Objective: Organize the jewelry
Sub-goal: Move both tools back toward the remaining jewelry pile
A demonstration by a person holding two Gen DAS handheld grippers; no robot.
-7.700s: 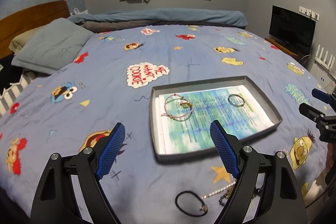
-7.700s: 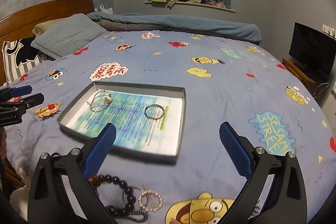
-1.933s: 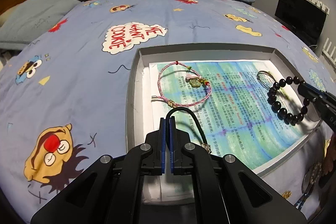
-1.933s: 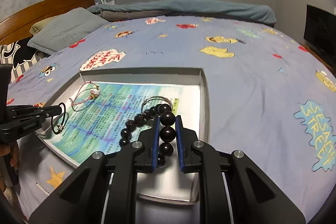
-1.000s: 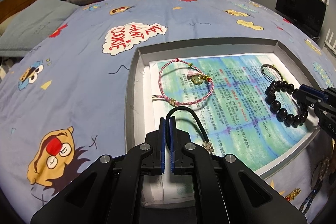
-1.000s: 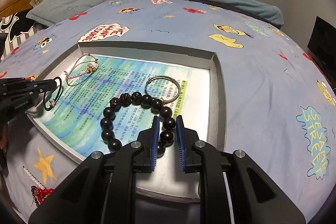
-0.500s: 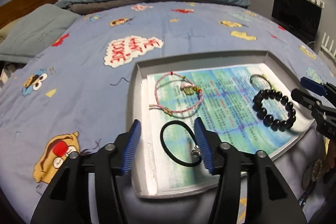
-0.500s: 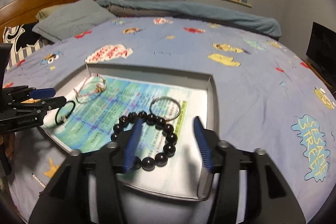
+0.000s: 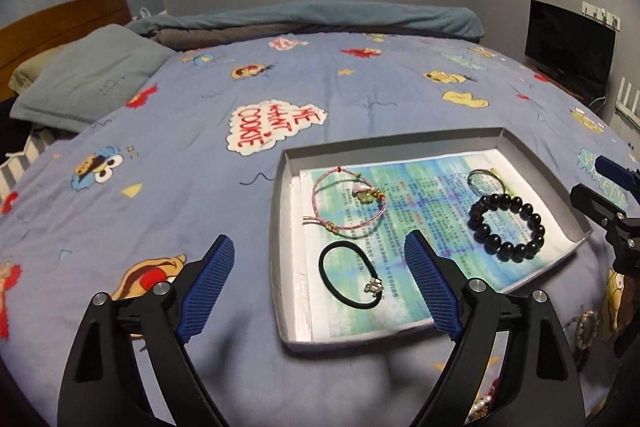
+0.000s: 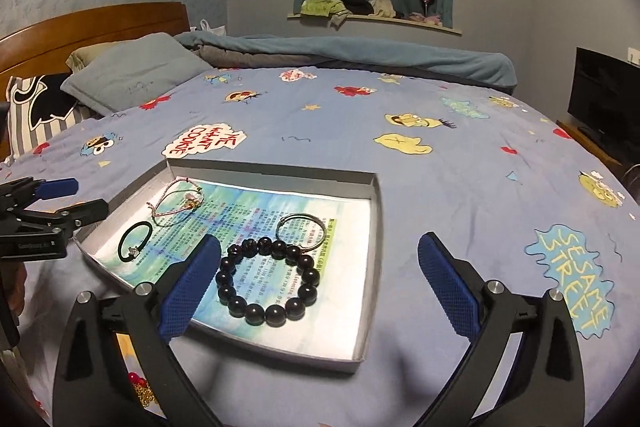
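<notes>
My left gripper (image 9: pixel 318 283) is spread wide w/ nothing between the fingers (image 9: pixel 208 287); they've just been opening. Same for my right gripper (image 10: pixel 316 283): fingers just opened, empty, pads clear of everything.

Just past the left one, the black hair tie (image 9: pixel 352 275) w/ its small metal charm lies flat in the near corner of the grey tray (image 9: pixel 280 211), on the printed paper liner (image 9: pixel 420 195). Just past the right one, the dark bead bracelet (image 10: pixel 267 281) lies in the tray too, touching the thin metal bangle (image 10: pixel 301 219) behind it. Further back sits the pink cord bracelet (image 9: pixel 350 203) w/ a green charm. So four pieces are in, roughly spaced, none tangled.

Still left, I'd say: a few bits on the bedspread (image 9: pixel 180 131) outside the tray – a pearly strand (image 9: pixel 586 327) at the right edge of the left view, and something red and gold (image 10: pixel 140 387) low in the right view, too hidden to name. Prob. past halfway; next is fetching those.

Beyond: pillow (image 9: pixel 92 79), rolled duvet, window sill clutter.
</notes>
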